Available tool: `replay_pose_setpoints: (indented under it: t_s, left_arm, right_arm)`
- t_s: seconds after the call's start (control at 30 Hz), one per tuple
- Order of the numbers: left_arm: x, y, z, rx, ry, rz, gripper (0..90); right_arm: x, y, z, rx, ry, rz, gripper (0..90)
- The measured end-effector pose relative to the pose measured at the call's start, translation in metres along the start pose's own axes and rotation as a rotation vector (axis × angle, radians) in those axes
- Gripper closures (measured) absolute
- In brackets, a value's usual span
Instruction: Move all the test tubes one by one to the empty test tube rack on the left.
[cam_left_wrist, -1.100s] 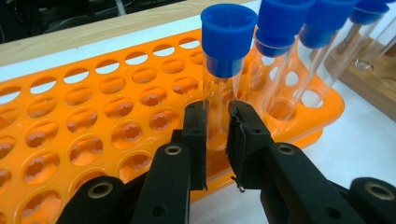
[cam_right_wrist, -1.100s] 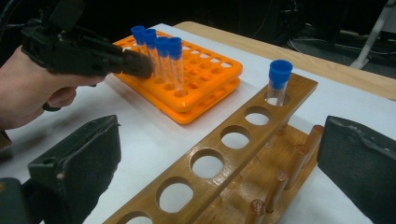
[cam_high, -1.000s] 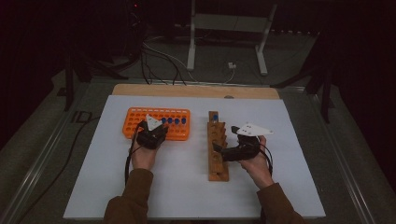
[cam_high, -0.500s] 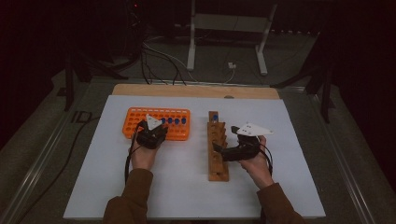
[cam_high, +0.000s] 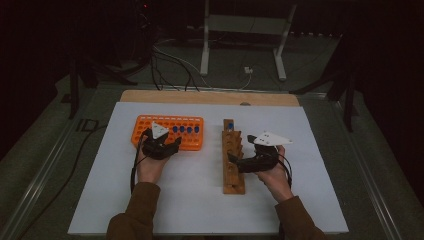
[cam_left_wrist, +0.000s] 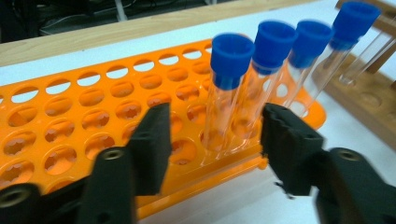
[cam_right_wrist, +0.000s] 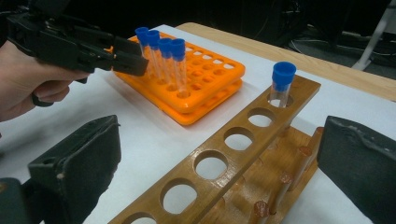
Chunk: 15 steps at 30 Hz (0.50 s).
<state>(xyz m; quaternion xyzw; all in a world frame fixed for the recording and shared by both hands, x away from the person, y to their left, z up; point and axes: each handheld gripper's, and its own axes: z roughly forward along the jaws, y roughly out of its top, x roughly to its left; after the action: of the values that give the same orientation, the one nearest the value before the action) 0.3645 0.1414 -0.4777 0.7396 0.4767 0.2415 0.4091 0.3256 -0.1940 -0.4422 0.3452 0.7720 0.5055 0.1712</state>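
Four blue-capped glass tubes (cam_left_wrist: 229, 65) stand in a row in the orange rack (cam_left_wrist: 70, 130). My left gripper (cam_left_wrist: 217, 116) is open, its jaws have just been opening, and they flank the nearest tubes without touching them. From above, the left gripper (cam_high: 167, 145) sits at the orange rack's (cam_high: 150, 122) front edge. My right gripper (cam_right_wrist: 219, 126) is open and astride the wooden rack (cam_right_wrist: 233, 140). One blue-capped tube (cam_right_wrist: 282, 79) stands in that rack's far hole. The high view has the right gripper (cam_high: 235, 160) against the wooden rack (cam_high: 233, 180).
Both racks rest on a white sheet (cam_high: 200, 200) over a wooden board (cam_high: 210, 97). The wooden rack has several vacant holes, and the orange rack has many. Cables and a metal stand (cam_high: 240, 30) lie beyond the table in the dark.
Both hands keep their places in the high view. The left gripper's jaws look slightly wider apart than before.
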Motion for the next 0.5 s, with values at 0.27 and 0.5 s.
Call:
replay_pose_setpoints:
  t_s: [0.27, 0.5]
  left_arm:
    - [-0.002, 0.002, -0.011, -0.038, -0.020, -0.017, 17.5]
    - [-0.005, 0.002, -0.022, -0.053, -0.048, -0.019, 8.0]
  right_arm:
    - [0.000, 0.000, 0.000, -0.004, 0.001, 0.002, 0.4]
    - [0.000, 0.000, 0.000, -0.003, 0.003, 0.001, 0.4]
